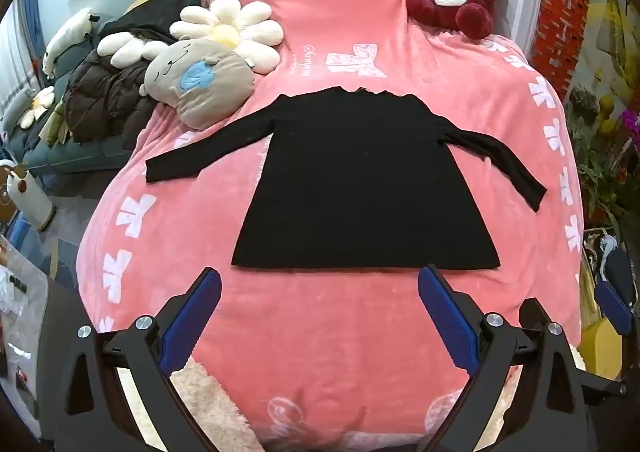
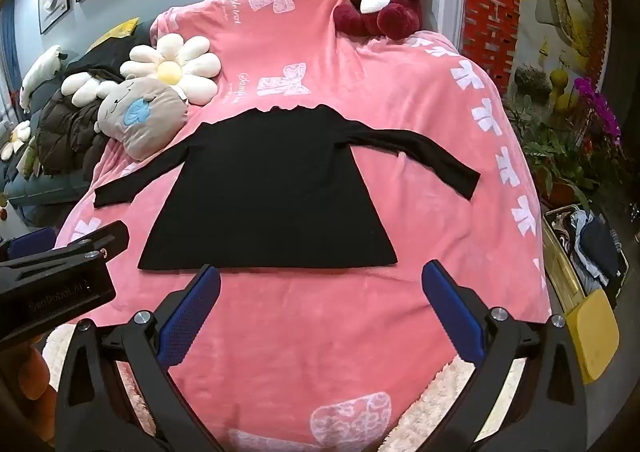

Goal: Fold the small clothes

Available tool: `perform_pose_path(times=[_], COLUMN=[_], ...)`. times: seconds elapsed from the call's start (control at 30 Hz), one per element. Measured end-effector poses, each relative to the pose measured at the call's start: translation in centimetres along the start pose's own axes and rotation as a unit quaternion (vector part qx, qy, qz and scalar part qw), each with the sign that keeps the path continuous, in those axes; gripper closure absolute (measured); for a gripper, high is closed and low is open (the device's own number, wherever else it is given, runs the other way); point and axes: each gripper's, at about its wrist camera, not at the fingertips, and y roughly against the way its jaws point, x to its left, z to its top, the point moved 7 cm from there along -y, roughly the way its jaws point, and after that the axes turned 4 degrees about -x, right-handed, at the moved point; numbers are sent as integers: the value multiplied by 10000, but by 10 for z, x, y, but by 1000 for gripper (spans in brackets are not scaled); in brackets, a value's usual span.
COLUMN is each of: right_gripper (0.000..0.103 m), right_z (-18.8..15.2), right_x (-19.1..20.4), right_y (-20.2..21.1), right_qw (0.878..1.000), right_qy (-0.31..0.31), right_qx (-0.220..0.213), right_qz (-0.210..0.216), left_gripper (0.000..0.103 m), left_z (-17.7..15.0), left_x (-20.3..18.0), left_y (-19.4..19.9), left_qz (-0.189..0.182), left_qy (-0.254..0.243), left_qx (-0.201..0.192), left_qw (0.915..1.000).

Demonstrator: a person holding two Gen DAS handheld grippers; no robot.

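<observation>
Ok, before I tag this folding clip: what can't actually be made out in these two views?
- Black top: pure black in both views, so seams, front or back, and any creases are lost.
- Its collar: too small and dark to read.
- Script on the pink blanket: too small and warped by the fisheye.
- Clothes in the yellow bin: cut off by the right wrist view's edge.
- Left gripper and right gripper: open, touching nothing.

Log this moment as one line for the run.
stage: pre-fold | black top: flat, sleeves spread on pink blanket | left gripper: open, short of hem | right gripper: open, short of hem
</observation>
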Motion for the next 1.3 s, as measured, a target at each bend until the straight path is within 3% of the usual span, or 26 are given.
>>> perform_pose_path(times=[1.3], right_gripper=[5], right_z=[-7], right_x=[9], right_y=[-1], right_qw=[9999], right_qy=[-8], right_qx=[125], right_qz=[20], left_gripper=[6], left_z=[-5], left_x=[5], left_y=[-4], left_qz=[61], left_qy=[-101], left_qx=[36], left_qw=[9999])
